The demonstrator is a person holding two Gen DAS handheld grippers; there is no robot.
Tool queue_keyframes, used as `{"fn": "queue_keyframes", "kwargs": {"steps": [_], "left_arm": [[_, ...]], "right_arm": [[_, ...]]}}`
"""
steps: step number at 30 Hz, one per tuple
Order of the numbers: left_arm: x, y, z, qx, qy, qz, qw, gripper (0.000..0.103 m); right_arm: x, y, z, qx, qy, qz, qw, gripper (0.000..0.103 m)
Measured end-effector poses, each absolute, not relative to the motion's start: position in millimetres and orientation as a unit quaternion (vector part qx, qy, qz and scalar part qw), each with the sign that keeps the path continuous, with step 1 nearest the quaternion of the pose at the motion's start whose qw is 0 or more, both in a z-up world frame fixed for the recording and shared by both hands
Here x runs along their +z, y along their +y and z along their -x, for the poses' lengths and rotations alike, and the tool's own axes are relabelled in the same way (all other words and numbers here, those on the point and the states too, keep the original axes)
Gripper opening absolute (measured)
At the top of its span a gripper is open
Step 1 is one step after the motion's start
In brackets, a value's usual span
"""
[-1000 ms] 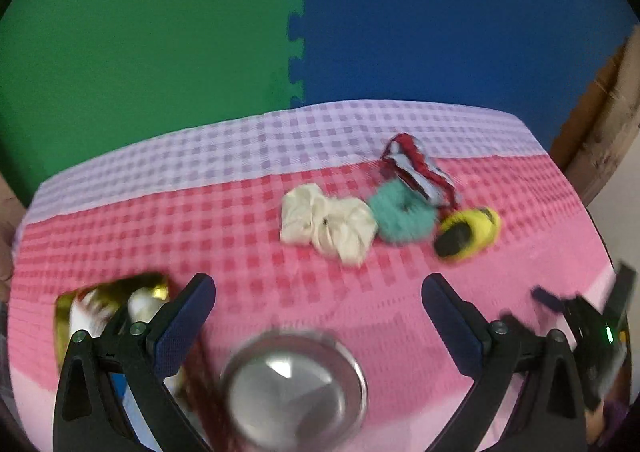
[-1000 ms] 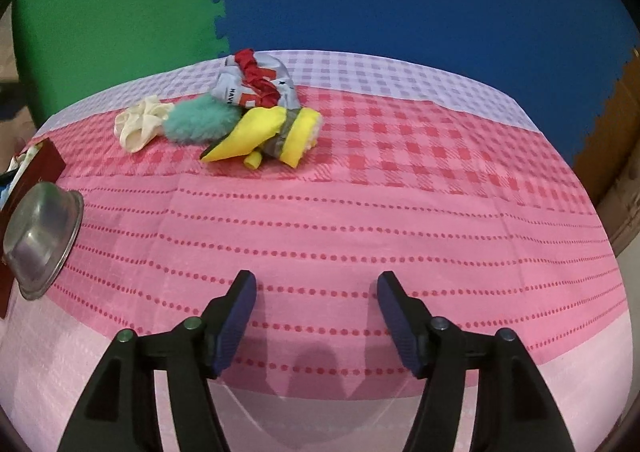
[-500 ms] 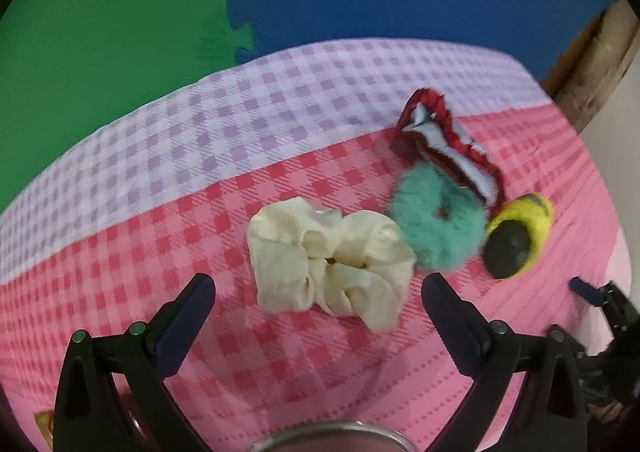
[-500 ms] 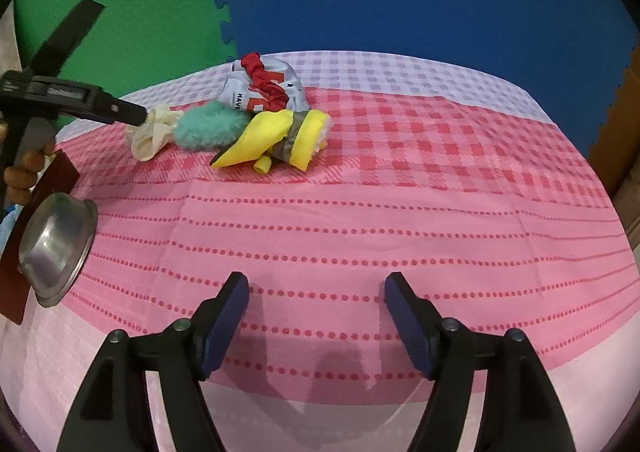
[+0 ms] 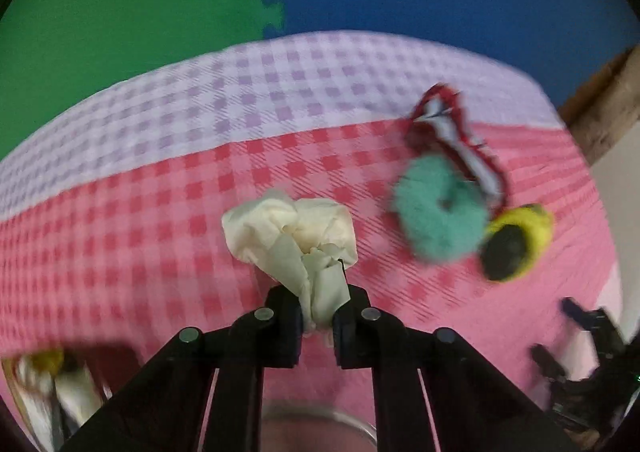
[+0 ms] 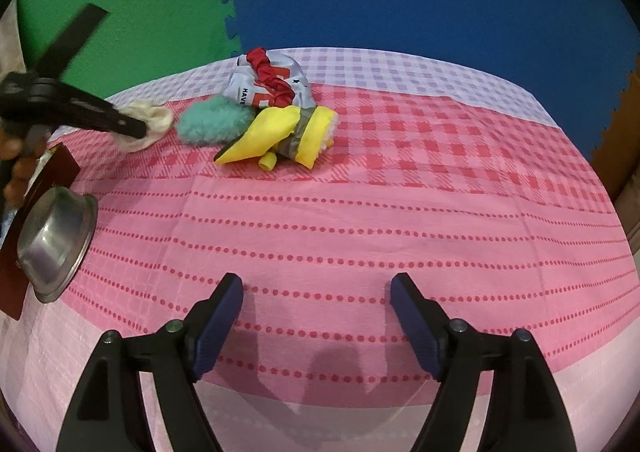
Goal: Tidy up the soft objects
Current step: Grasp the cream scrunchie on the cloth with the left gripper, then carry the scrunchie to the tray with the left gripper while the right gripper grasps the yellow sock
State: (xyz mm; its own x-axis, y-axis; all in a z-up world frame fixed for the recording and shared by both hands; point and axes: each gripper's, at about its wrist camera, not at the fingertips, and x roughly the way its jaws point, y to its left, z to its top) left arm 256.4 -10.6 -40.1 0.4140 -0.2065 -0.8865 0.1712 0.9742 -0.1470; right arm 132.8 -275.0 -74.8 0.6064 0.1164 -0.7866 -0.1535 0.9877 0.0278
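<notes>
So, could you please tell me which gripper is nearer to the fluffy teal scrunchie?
Left. The left gripper, shut on the cream fabric scrunchie, sits right beside the fluffy teal scrunchie. The right gripper, its empty jaws opening, hangs far back over bare tablecloth.

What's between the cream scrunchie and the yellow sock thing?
The fluffy teal scrunchie lies between the cream scrunchie and the yellow sock, touching the sock; the right wrist view shows it.

Left gripper [image 5: 318, 306] clamped on the near end of a cream scrunchie [image 5: 292, 236]. Ahead and to the right lay a teal fuzzy scrunchie [image 5: 438, 208], touching a red-and-white scrunchie [image 5: 456, 136] beyond it and a yellow soft item [image 5: 516, 242] farther right, on checked cloth [image 5: 160, 188].
</notes>
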Motion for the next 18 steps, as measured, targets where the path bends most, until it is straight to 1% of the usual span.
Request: {"fn": "queue_keyframes", "kwargs": {"steps": [5,8,13,18], "left_arm": [[3,-22,-178,-0.122,0.462,0.027,0.878,0.010],[19,-21,-131,-0.138,0.434,0.060,0.888,0.010],[26,-12,-74,-0.138,0.409,0.083,0.898,0.010],[29,-6,-39,-0.135,0.406,0.099,0.898,0.010]], "right_arm": [[-74,-277,-133,0.081,0.436,0.011,0.896,0.079],[-74,-279,-132,0.084,0.435,0.005,0.896,0.079],[-70,-285,-130,0.110,0.432,-0.014,0.895,0.079],[-58,-282,-141,0.140,0.425,-0.015,0.894,0.079]]}}
